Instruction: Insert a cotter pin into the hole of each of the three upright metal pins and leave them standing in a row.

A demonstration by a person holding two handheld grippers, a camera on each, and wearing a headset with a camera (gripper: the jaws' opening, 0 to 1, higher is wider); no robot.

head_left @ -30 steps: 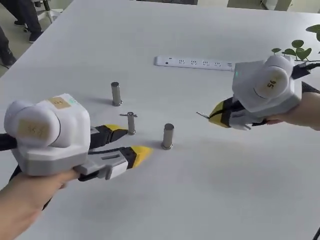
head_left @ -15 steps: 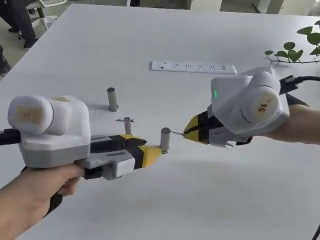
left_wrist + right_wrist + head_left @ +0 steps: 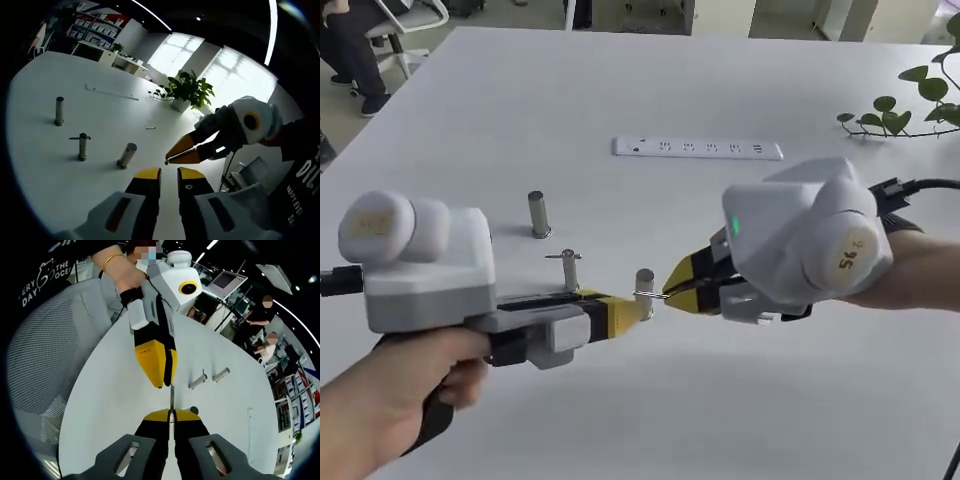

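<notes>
Three upright metal pins stand in a diagonal row on the white table: the far pin (image 3: 537,214), the middle pin (image 3: 569,268) with a cotter pin through its top, and the near pin (image 3: 644,283). My right gripper (image 3: 670,288) is shut on a thin cotter pin (image 3: 650,294), whose free tip is at the near pin's upper part. The held cotter pin (image 3: 171,397) sticks straight out of the jaws. My left gripper (image 3: 632,308) lies low, its tips at the near pin's base, jaws drawn together with a slit between and nothing held. The near pin (image 3: 126,155) stands left of the jaws.
A white power strip (image 3: 698,149) lies across the far side of the table. A trailing green plant (image 3: 905,112) sits at the right edge. People and office chairs are beyond the table's far left corner.
My right gripper has carried the cotter pin leftward to the near pin. The left gripper's jaws, spread a second ago, have come together, and it has moved forward to the pin's base.
</notes>
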